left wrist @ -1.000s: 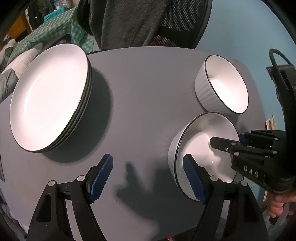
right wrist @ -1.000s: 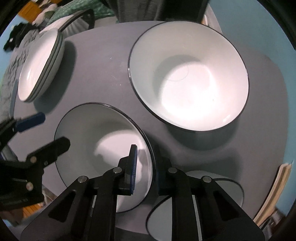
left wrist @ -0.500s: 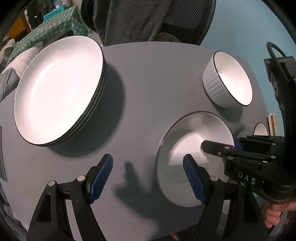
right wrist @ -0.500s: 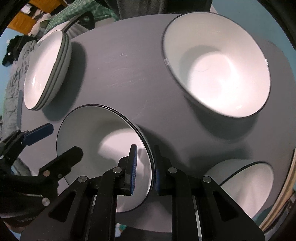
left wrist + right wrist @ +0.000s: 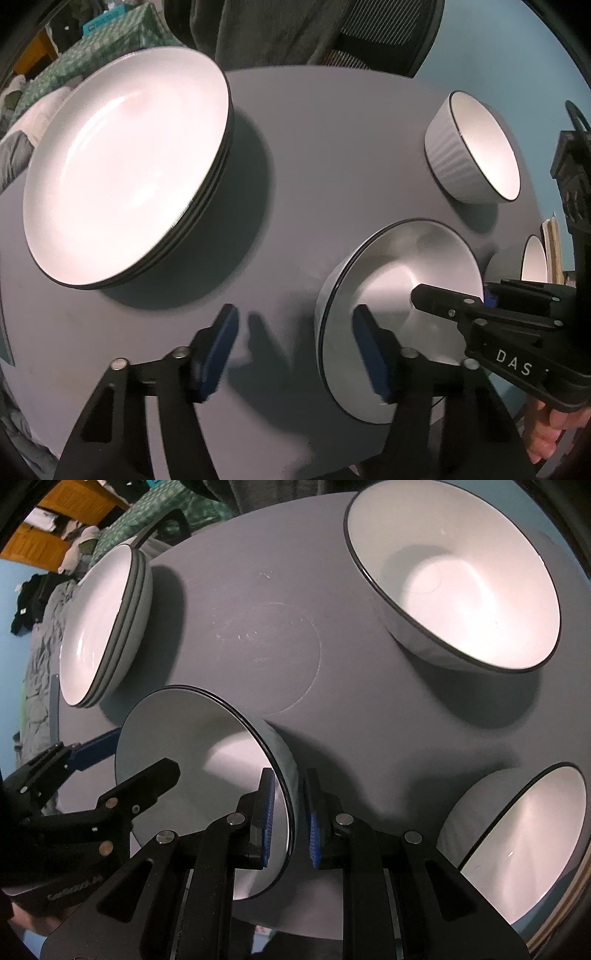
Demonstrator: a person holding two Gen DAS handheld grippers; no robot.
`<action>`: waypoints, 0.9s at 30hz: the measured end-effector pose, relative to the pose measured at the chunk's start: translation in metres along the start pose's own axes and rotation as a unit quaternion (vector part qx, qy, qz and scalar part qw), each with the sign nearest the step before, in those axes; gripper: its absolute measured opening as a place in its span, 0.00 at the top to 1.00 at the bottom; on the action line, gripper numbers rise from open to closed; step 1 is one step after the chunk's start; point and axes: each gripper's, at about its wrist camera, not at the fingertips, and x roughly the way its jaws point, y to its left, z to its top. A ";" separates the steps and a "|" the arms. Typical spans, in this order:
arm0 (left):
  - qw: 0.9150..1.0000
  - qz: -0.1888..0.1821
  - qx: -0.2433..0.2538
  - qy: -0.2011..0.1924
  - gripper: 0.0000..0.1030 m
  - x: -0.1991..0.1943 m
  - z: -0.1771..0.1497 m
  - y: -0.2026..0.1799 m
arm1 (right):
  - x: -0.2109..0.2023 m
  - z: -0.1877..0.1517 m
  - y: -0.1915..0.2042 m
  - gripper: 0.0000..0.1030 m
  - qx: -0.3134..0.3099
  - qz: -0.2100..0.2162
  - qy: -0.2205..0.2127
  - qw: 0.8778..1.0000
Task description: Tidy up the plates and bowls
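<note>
Currently right gripper [image 5: 288, 816] fingers clamped on the near rim of a white bowl [image 5: 192, 760], one pad inside, one outside; bowl tilted, probably off the grey table [image 5: 332, 701]. Left gripper [image 5: 295, 347] fingers wide apart, empty, beside that bowl. Plate stack [image 5: 125, 166] left, two more bowls [image 5: 454, 576] [image 5: 524, 842] right.
</note>
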 end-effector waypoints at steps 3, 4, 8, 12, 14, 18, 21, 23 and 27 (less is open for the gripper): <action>1.000 -0.008 0.001 0.015 0.51 0.006 0.000 0.002 | 0.001 -0.003 0.001 0.83 0.007 -0.001 -0.001 1.000; 1.000 -0.011 0.000 0.019 0.54 0.008 0.000 0.002 | 0.003 -0.004 0.000 0.83 0.008 -0.002 -0.001 1.000; 1.000 -0.015 0.003 0.027 0.60 0.014 -0.002 0.003 | 0.003 -0.010 0.001 0.83 0.013 -0.003 -0.004 1.000; 0.999 -0.029 0.013 0.032 0.77 0.017 -0.002 -0.001 | 0.000 -0.013 0.002 0.84 0.005 -0.015 -0.008 1.000; 0.999 -0.035 0.017 0.034 0.83 0.018 -0.001 -0.004 | -0.002 -0.014 0.002 0.85 0.004 -0.021 -0.008 1.000; 0.998 -0.035 0.017 0.042 0.87 0.021 0.000 -0.011 | -0.005 -0.014 -0.001 0.90 0.012 -0.026 -0.007 1.000; 0.998 -0.026 0.020 0.044 0.87 0.022 0.000 -0.015 | -0.006 -0.014 -0.003 0.91 0.020 -0.026 -0.005 0.999; 0.998 -0.032 0.012 0.051 0.87 0.023 0.002 -0.014 | -0.006 -0.013 -0.002 0.92 0.023 -0.027 -0.007 0.999; 0.998 -0.038 0.005 0.053 0.87 0.022 0.007 -0.015 | -0.010 -0.018 0.005 0.92 0.029 -0.024 -0.010 0.999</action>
